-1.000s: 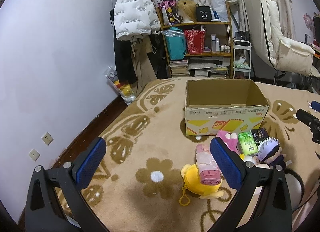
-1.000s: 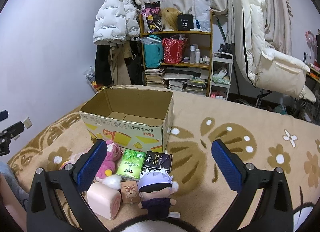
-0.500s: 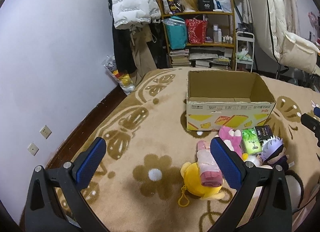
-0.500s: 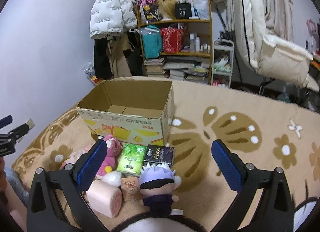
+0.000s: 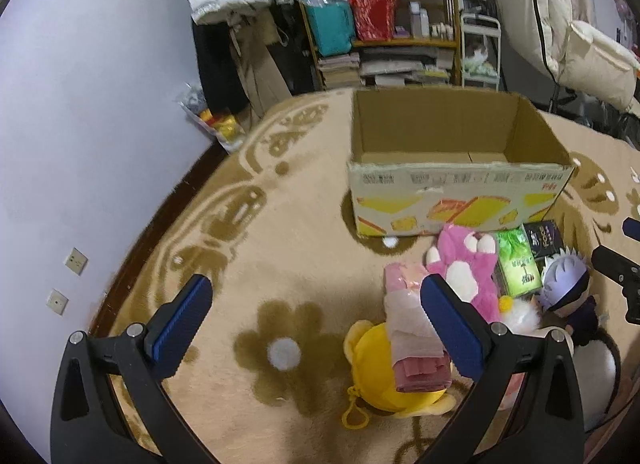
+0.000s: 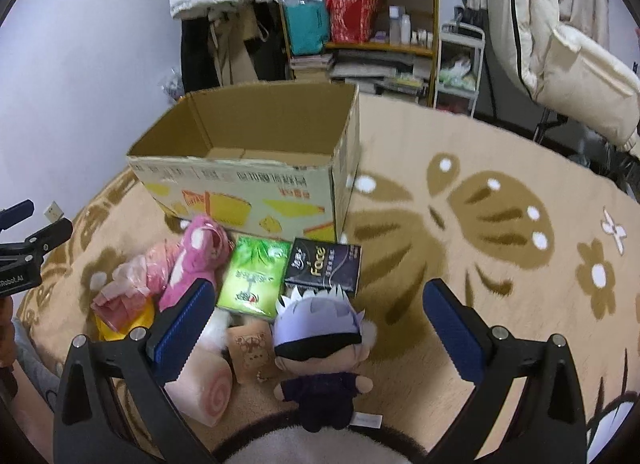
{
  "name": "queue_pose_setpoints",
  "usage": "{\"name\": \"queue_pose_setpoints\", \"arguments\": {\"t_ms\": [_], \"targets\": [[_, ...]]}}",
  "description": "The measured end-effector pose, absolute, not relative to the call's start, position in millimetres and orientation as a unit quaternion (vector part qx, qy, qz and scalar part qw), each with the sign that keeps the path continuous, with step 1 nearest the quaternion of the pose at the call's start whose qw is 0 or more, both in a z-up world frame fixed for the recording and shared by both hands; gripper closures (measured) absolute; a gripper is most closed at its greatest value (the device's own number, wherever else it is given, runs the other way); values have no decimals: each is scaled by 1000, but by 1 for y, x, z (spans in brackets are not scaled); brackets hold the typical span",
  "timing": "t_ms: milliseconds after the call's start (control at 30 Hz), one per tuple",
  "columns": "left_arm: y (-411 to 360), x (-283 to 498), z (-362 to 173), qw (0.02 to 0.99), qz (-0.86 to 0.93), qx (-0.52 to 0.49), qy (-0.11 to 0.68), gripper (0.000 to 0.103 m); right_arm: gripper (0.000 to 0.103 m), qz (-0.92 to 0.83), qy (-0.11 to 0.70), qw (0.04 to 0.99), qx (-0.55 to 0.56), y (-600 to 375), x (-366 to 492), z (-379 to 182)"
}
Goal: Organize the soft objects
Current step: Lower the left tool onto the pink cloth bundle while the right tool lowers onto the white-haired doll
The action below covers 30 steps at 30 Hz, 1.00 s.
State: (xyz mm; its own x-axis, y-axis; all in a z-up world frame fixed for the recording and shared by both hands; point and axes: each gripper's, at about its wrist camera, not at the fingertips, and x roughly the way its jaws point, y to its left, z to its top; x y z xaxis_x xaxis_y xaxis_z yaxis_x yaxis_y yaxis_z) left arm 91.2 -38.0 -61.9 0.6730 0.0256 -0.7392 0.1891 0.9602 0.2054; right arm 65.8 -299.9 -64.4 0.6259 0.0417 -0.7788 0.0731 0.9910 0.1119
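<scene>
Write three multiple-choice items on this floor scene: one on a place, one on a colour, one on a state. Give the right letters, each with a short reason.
1. Where does the green tissue pack lie?
A. inside the cardboard box
B. on the carpet in front of the cardboard box, beside the black Face tissue pack
C. on the shelf

2. What colour is the plush bear beside the green pack?
A. pink
B. blue
C. grey

3. How do the two grippers stand?
A. both shut on toys
B. left open, right shut on the doll
C. both open and holding nothing

Answers:
1 B: it rests on the carpet, edge to edge with the black pack.
2 A: its fur is pink with white paw pads.
3 C: left gripper and right gripper show wide gaps between their blue pads.
</scene>
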Motion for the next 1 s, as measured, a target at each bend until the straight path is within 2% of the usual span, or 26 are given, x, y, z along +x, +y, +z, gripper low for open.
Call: {"name": "queue_pose_setpoints", "arguments": {"t_ms": [367, 500, 1000], "targets": [[-74, 101, -104, 874, -69, 176, 448, 0, 0, -11, 499, 863, 82, -308, 85, -104], [-80, 105, -114, 865, -77, 179, 462, 0, 8, -11, 532, 844, 68, -305, 90, -121], [-82, 112, -139, 845, -80, 186, 495, 0, 8, -3, 559, 825, 78, -301, 94, -137]]}}
